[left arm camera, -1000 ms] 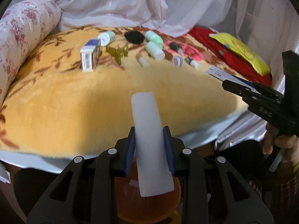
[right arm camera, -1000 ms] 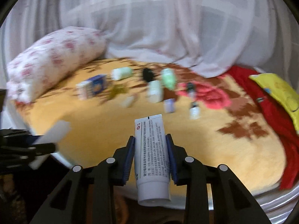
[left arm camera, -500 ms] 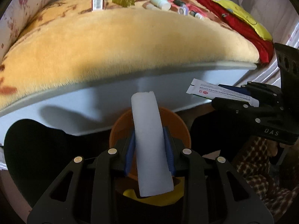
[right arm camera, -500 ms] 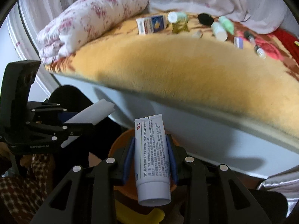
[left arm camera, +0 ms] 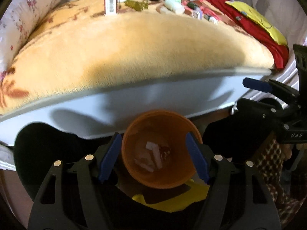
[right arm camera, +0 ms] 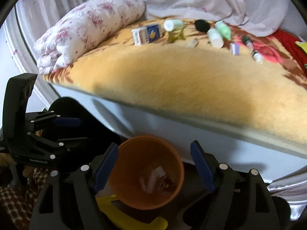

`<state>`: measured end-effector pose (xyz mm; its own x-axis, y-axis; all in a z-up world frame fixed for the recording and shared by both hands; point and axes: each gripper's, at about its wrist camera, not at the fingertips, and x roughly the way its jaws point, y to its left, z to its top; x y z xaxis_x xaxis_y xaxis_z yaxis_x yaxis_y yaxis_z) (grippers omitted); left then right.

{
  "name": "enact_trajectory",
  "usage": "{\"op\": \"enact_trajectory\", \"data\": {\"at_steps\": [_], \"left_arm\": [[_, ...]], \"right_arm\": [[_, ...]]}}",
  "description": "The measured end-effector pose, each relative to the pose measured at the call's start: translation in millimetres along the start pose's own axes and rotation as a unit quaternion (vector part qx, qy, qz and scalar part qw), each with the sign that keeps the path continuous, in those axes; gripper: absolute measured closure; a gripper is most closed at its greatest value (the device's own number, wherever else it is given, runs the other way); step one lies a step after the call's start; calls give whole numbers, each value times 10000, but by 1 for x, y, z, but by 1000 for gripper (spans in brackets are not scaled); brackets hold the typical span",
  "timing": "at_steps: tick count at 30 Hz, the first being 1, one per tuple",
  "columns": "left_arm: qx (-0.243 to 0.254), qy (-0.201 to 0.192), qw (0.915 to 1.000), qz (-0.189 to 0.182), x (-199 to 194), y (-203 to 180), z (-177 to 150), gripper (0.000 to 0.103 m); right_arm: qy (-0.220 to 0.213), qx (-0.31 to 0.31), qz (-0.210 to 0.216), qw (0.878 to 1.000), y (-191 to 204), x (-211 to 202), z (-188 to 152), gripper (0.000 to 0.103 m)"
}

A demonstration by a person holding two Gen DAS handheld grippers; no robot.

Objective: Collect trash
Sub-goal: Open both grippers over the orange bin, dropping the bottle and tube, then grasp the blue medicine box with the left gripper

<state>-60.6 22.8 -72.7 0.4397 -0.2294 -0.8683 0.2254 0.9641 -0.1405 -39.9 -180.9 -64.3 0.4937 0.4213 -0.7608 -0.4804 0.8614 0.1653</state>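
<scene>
An orange bin (left arm camera: 159, 151) stands on the floor below the bed edge, also in the right wrist view as the orange bin (right arm camera: 147, 172). White trash pieces (left arm camera: 151, 157) lie at its bottom. My left gripper (left arm camera: 153, 157) hangs right over the bin, its jaws opening with nothing between them. My right gripper (right arm camera: 153, 168) hovers over the same bin, jaws opening and empty too. More trash lies far back on the yellow blanket (right arm camera: 182, 76): a blue-white box (right arm camera: 146, 33), white bottles (right arm camera: 214, 36), a black lump (right arm camera: 201, 25), small vials (right arm camera: 257, 55).
A flowered pillow (right arm camera: 86, 30) lies at the bed's left. Red cloth (left arm camera: 255, 28) and a yellow piece (left arm camera: 259, 23) cover the right end. A yellow object (left arm camera: 172, 199) lies under the bin. A person's checked sleeve (left arm camera: 272, 163) is at the right.
Both grippers sank from above the bed to over the orange bin and opened. The white strip and the white tube left the jaws and lie in the bin.
</scene>
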Motion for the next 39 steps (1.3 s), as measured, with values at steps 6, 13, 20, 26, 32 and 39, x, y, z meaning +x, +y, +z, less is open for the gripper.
{"op": "enact_trajectory", "data": {"at_steps": [6, 13, 20, 26, 32, 39], "left_arm": [[-282, -809, 9961, 202, -25, 20, 55, 35], [-436, -1475, 9853, 750, -11, 39, 153, 24], [-684, -1282, 9818, 1223, 40, 61, 218, 24], [-708, -1198, 9787, 1513, 76, 74, 245, 46], [-758, -1474, 9783, 1245, 65, 74, 233, 74], [-693, -1860, 9740, 1093, 15, 64, 188, 74]], "right_arm": [[-435, 65, -205, 9988, -13, -13, 22, 27], [-793, 242, -361, 9959, -30, -19, 45, 27], [-775, 358, -414, 9955, -45, -13, 51, 27], [-805, 319, -431, 9953, -49, -5, 65, 27], [-880, 138, -417, 9952, -41, 7, 87, 27], [-1038, -256, -430, 9933, -21, 43, 162, 27]]}}
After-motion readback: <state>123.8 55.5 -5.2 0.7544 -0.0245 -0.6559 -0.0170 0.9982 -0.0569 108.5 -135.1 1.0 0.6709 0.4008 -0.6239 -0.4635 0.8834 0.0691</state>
